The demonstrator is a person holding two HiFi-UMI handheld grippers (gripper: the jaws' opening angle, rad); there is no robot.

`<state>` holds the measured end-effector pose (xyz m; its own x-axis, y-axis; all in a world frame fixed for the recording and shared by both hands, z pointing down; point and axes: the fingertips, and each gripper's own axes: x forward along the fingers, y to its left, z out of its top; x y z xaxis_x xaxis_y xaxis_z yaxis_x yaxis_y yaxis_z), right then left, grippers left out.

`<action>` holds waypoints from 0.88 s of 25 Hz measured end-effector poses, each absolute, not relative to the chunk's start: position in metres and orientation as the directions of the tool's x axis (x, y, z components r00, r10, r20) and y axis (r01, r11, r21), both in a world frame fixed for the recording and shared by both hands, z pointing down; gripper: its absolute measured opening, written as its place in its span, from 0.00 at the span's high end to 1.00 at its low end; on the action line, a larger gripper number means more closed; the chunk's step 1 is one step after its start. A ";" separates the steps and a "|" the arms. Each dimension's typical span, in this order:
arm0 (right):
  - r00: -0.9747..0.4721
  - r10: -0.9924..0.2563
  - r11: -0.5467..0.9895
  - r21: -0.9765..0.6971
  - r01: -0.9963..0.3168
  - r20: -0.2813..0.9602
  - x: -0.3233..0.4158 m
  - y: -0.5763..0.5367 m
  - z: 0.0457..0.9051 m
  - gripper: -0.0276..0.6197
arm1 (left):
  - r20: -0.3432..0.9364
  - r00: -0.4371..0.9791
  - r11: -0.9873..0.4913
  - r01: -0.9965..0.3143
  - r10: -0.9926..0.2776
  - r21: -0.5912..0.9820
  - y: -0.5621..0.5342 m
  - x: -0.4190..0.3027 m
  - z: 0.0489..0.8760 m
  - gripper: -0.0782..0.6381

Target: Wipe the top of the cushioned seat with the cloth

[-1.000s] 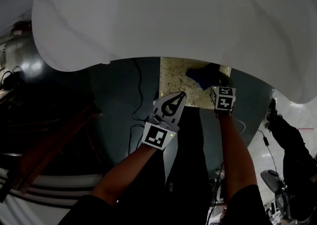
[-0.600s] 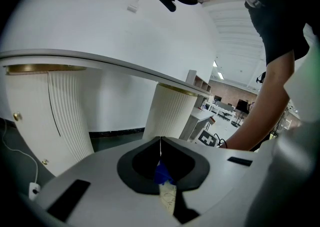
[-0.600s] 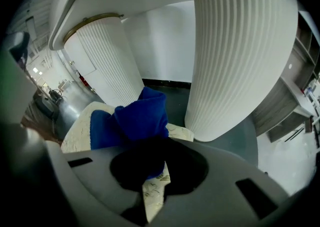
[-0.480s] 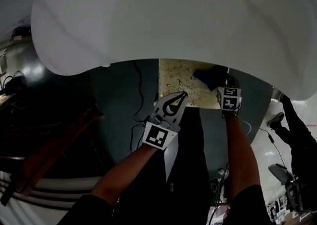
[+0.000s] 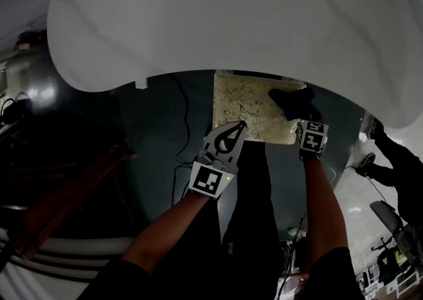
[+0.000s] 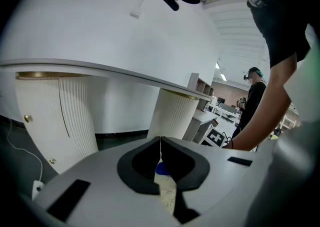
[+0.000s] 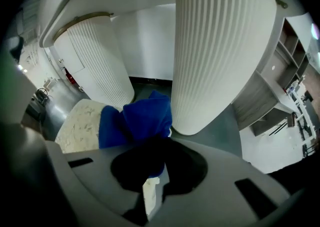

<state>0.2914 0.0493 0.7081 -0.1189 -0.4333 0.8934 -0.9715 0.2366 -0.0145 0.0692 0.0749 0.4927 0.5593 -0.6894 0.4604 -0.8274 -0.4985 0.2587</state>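
Note:
The cushioned seat is a cream, dark-flecked square that stands on the dark floor below the white table's edge. A blue cloth lies bunched on the seat's far right part. My right gripper is shut on the blue cloth, and the cloth bulges out past the jaws above the seat. My left gripper is shut with nothing in it and hovers at the seat's near edge. Through a slit under its closed jaws, the left gripper view shows a bit of the cloth and the seat.
A big white table top fills the upper head view. Its ribbed white pedestals stand just behind the seat. Cables trail on the dark floor at left. Another person stands at the right.
My right gripper has slid the blue cloth to the right across the seat's far part. The left gripper has stayed at the near edge.

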 end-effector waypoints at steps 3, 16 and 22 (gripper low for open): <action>-0.139 -0.490 0.215 -0.035 -0.976 0.861 0.283 0.048 0.681 0.88 | 0.447 0.562 -0.507 -0.825 -0.696 0.249 0.081 0.063 0.481 0.87; -0.271 -0.644 0.254 -0.134 -0.958 0.716 0.158 0.068 0.551 0.88 | 0.419 0.523 -0.466 -0.852 -0.742 0.238 0.132 -0.012 0.443 0.87; -0.402 -0.625 0.374 -0.196 -0.907 0.669 0.066 0.079 0.517 0.88 | 0.424 0.466 -0.405 -0.885 -0.777 0.230 0.151 -0.060 0.432 0.87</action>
